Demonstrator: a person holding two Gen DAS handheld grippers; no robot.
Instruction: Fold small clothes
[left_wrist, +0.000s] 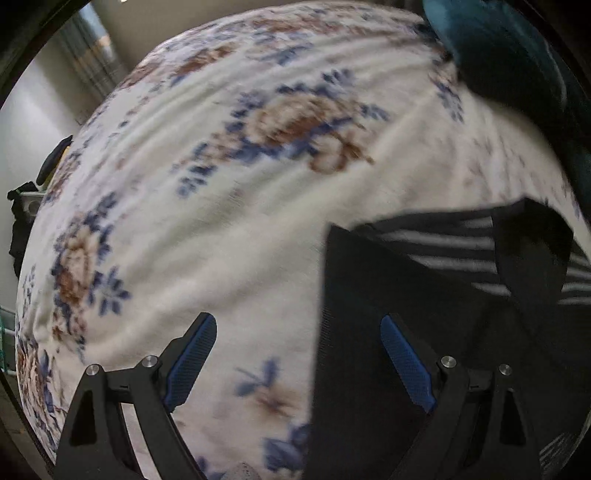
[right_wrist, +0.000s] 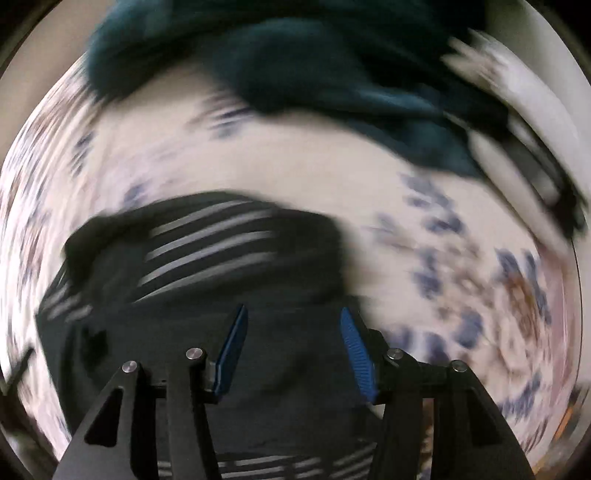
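No brand, label or writing can be read in either view.

The left wrist view is the sharper one. The left tongs (left_wrist: 299, 358) stand wide apart with nothing between their blue ribbed pads (left_wrist: 194, 363). Below them spreads the white fleece blanket with blue and brown flowers (left_wrist: 229, 206) that covers the bed. The black garment with grey-white stripes (left_wrist: 424, 295) lies on this blanket at the lower right of the view, its left edge passing between the two fingers and its dark cloth under the right-hand finger. Only this view shows a pale wall and a curtained window (left_wrist: 94, 55) at the upper left, and some dark things (left_wrist: 55, 158) past the blanket's left edge that are too small to name. A dark teal cloth (left_wrist: 491, 48) shows only in part, at the upper right corner.

The right wrist view is heavily smeared. The right tongs (right_wrist: 293, 349) are partly open over the garment's dark cloth, with no cloth pinched between their pads. Here the stripes sit ahead of the tongs, to the left, and the teal cloth spreads across the whole top of the blanket.
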